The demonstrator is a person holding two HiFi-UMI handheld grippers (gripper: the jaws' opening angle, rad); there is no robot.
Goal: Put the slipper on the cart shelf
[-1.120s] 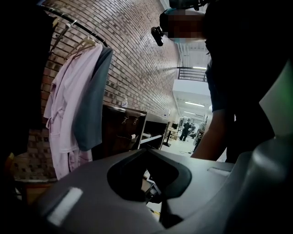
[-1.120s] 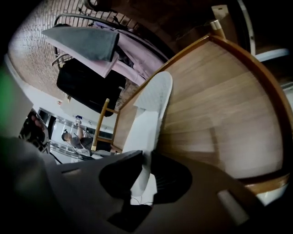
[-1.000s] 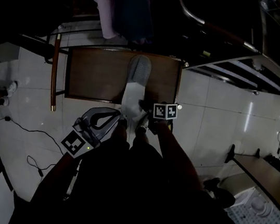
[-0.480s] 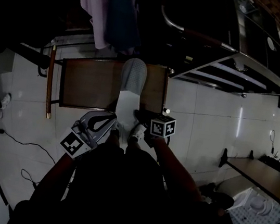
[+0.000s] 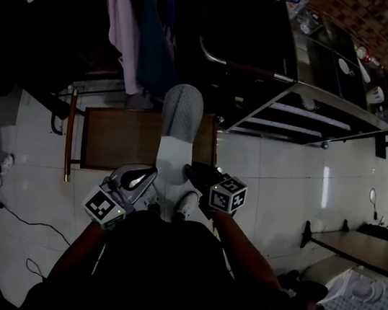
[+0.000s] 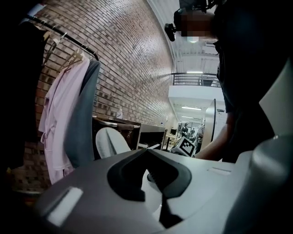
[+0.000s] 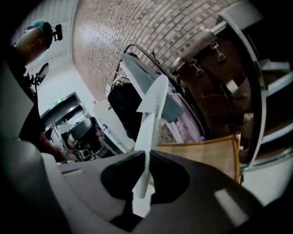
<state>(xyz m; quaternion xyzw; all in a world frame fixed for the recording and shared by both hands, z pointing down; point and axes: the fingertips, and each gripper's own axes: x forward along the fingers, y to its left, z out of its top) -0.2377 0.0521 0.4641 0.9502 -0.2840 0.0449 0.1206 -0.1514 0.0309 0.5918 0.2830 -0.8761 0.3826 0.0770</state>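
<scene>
Right gripper (image 7: 146,155) clamps the grey slipper (image 5: 179,123) by its thin white sole; left gripper (image 6: 146,151) is closed, empty. The slipper hangs over the brown wooden board (image 5: 120,139) on white floor tiles (image 5: 272,170), metal cart (image 5: 311,107) right of the board, hanging clothes (image 5: 123,23) beyond it.

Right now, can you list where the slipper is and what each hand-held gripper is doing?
Slipper: grey-toed white slipper, held by its heel end over the brown wooden board
Right hand-held gripper: shut on the slipper's thin sole edge
Left hand-held gripper: shut, empty, beside the slipper's heel
Cart: silver metal cart shelf, to the right, slipper not on it yet
</scene>
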